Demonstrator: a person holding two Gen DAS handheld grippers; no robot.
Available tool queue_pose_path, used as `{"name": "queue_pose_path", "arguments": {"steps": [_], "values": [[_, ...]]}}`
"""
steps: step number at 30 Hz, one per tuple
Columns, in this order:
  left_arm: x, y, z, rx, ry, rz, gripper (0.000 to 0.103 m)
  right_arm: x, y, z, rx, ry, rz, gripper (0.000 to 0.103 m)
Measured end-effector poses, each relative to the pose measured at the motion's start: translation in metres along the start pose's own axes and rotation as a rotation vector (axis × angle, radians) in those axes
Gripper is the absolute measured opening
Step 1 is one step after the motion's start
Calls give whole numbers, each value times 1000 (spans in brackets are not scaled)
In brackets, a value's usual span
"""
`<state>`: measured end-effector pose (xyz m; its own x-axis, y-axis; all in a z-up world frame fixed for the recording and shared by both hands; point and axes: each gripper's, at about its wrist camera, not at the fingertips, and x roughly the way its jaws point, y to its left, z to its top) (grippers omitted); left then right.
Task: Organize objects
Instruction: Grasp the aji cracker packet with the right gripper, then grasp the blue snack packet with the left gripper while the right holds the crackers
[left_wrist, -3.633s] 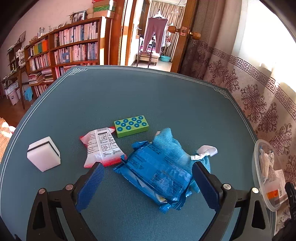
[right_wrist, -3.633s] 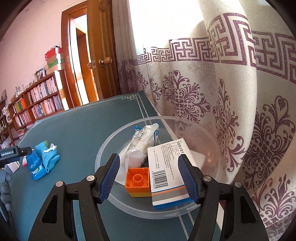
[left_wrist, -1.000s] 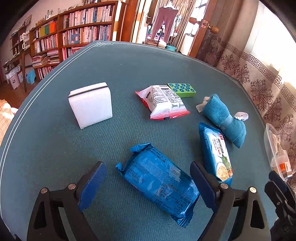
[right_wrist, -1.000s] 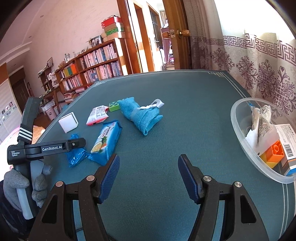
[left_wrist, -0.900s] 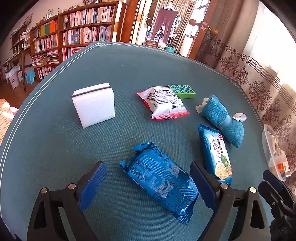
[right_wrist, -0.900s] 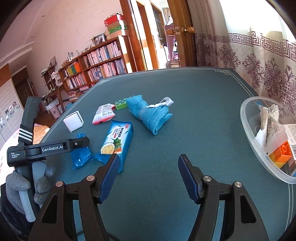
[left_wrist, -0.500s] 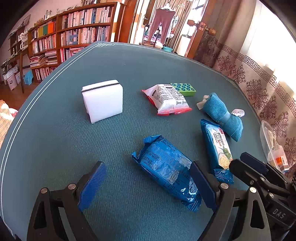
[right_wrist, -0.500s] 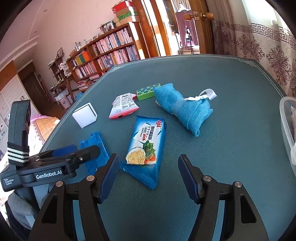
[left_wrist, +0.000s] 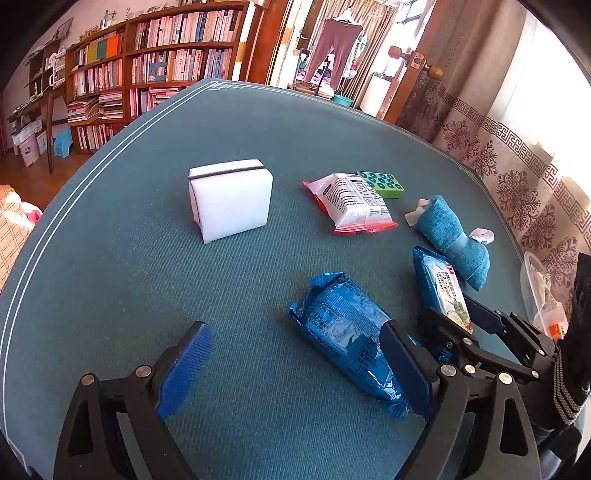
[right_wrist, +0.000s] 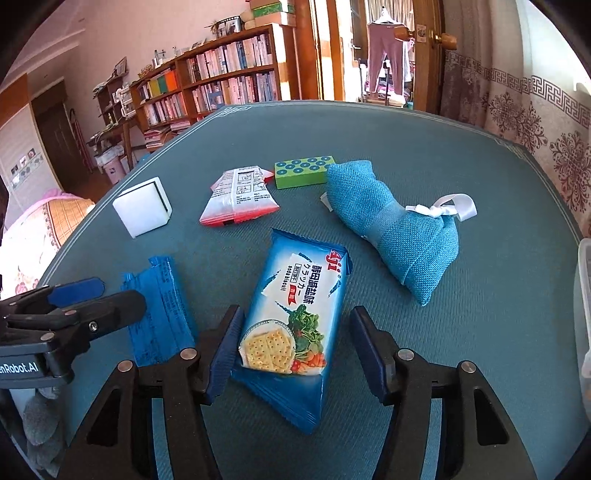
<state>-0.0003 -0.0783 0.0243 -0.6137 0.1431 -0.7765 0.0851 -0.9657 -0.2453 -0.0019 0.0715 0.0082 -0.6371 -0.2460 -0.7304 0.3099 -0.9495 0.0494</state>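
Meanwhile right gripper (right_wrist: 295, 349) jaws were closing around the cracker pack (right_wrist: 295, 317), pads not yet touching; left gripper (left_wrist: 295, 373) jaws stood wide, blue wrapper (left_wrist: 347, 339) against one pad.

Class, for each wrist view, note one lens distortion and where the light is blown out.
Left wrist view: the table edge bows in a curve and the window is washed white. Right wrist view: the bookshelf leans, dark corners ring the frame, and the curtain glares at upper right.

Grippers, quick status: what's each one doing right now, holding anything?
Left hand-held gripper: open, holding nothing.
Right hand-held gripper: jaws closing around the soda biscuit pack; the pack lies between them, not yet gripped.
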Motion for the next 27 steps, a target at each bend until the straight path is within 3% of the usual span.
{"name": "queue_pose_path", "arguments": {"steps": [4,12,20,27], "values": [[-2,-3,1,-8,4,-2,95,-2,-4,-1,1,-3,-9,47],[5,-22,1,-39,32,5,97,-11,-13,-11,10,-4,-20,45],[19,-39,3,-23,33,116,98,-19,-20,-19,33,-8,-5,45],[13,-23,-3,-8,35,172,99,-22,-23,-23,43,-12,12,45]]}}
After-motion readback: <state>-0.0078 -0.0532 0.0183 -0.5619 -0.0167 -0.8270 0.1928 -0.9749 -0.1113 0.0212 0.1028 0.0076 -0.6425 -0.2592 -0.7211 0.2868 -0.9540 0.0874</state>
